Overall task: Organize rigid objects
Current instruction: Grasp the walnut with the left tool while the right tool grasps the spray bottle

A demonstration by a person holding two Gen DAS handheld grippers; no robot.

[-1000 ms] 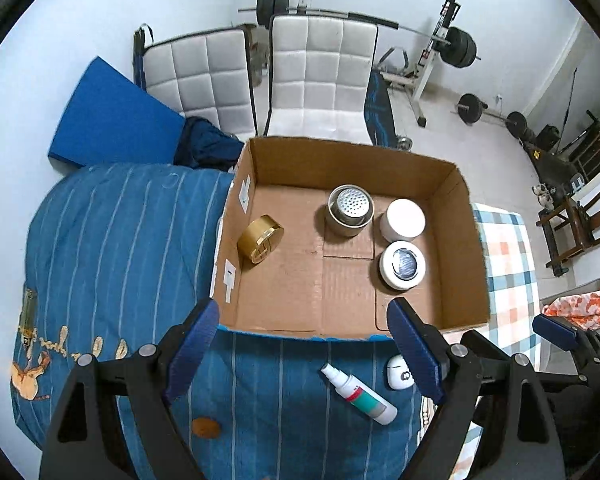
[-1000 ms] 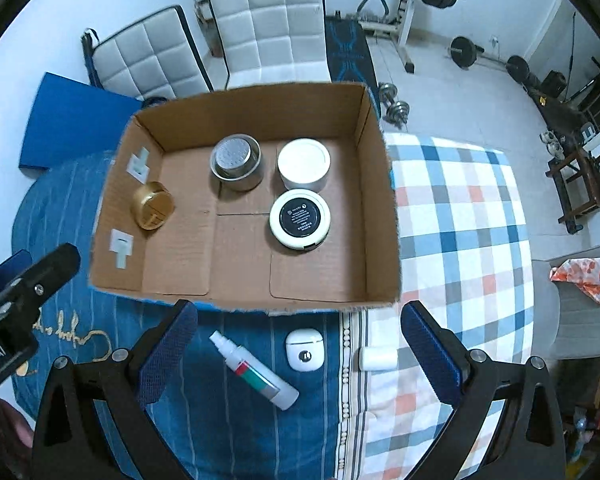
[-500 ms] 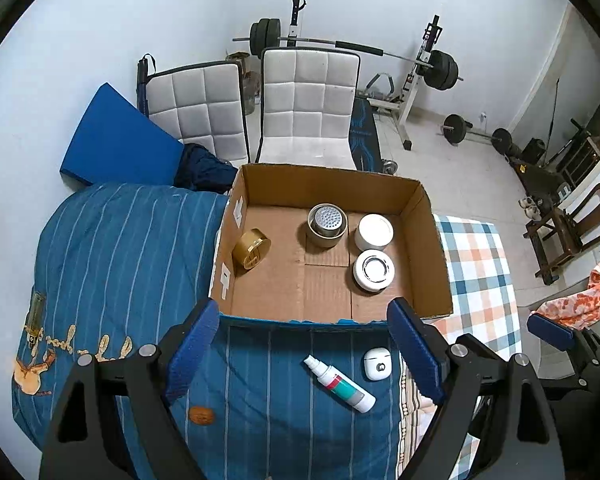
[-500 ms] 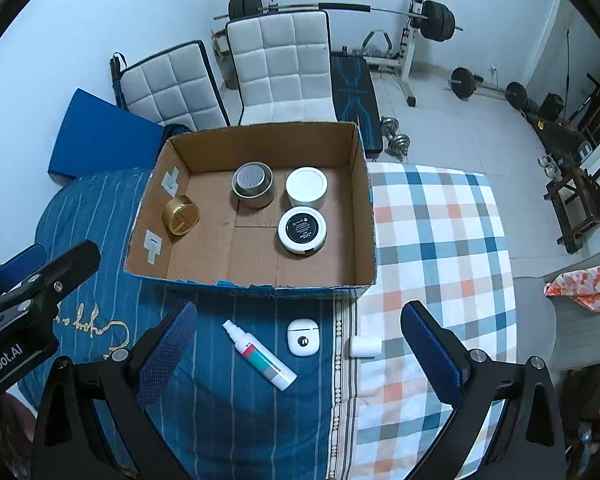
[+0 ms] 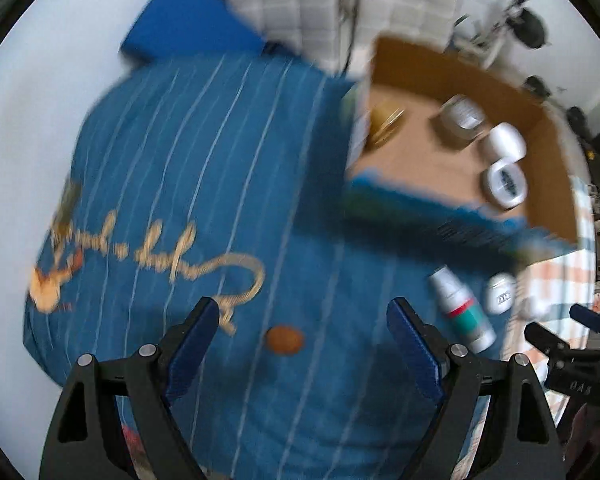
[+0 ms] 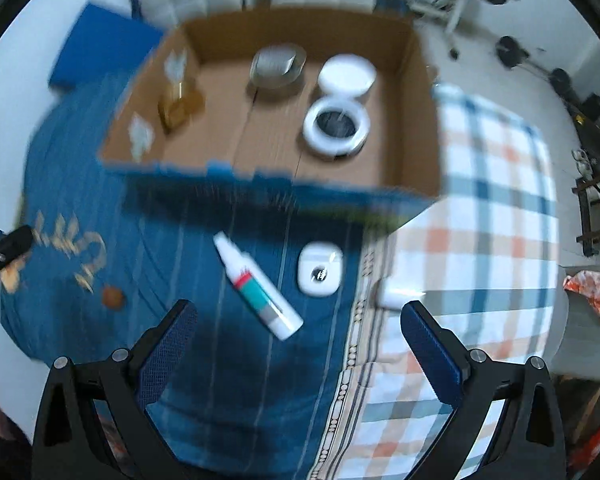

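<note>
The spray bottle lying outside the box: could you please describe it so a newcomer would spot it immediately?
Find the open cardboard box on the bed, then look at the blue striped bedspread just in front of it. The spray bottle lies there on its side, slim and white with a red and teal band, unlike the squat white case beside it.

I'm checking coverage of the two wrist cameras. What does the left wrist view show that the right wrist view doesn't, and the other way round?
Only the left wrist view shows the whole gold script on the blue bedspread.

Only the right wrist view shows most of the checked blanket and the orange patterned cloth.

Both show the cardboard box, spray bottle, white earbud case, brown round thing, and open, empty fingers.
</note>
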